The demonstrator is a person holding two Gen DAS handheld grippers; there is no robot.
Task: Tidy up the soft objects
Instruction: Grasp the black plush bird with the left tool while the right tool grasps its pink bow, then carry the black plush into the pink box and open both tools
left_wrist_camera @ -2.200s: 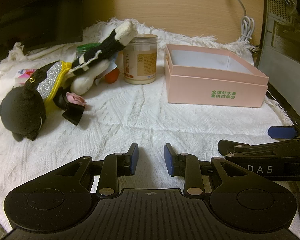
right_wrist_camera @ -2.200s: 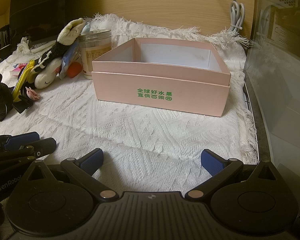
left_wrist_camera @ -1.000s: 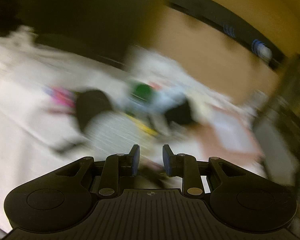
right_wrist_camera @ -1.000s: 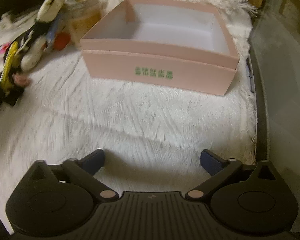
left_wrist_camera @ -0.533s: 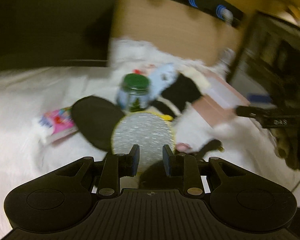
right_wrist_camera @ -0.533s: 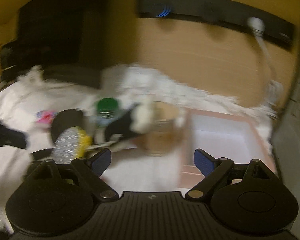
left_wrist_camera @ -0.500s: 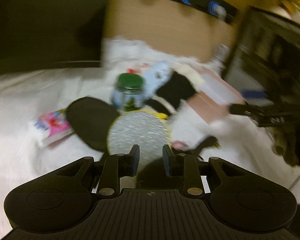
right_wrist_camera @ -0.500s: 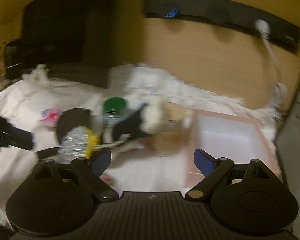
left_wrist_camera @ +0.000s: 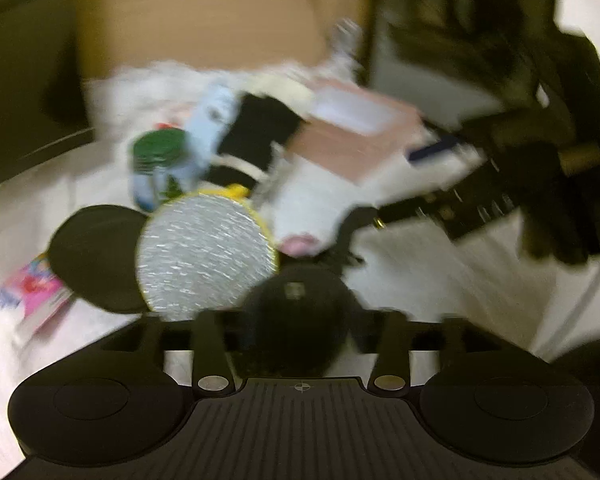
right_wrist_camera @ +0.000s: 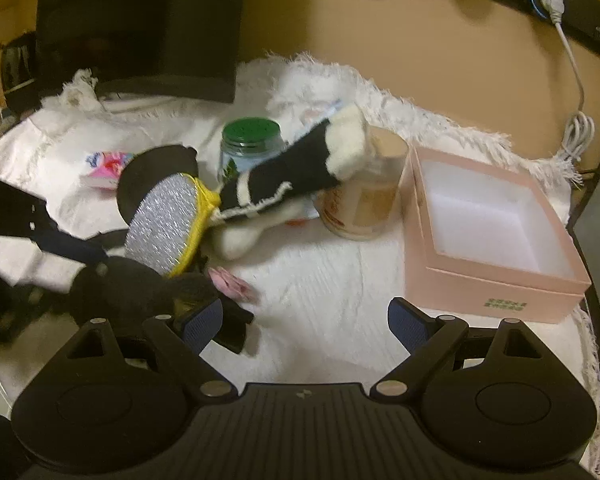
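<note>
Left wrist view: the left gripper [left_wrist_camera: 296, 320], which a moment ago hovered narrow over bare cloth, now straddles the black plush toy [left_wrist_camera: 294, 308]; blur hides whether its jaws grip it, so I cannot tell. The right gripper [right_wrist_camera: 306, 322] has swung from facing the pink box [right_wrist_camera: 496, 264] and hangs wide, box ahead-right. Judged, the first pickup is starting.

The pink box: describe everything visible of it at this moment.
The pink box is a shallow, square, open-topped carton, apparently cardboard, pale pink outside and white inside, with small green print on its front wall. It looks empty. It sits flat on the white textured cloth, at the right of the clutter, close beside the beige jar; contact is unclear. Neither gripper touches it.
</note>
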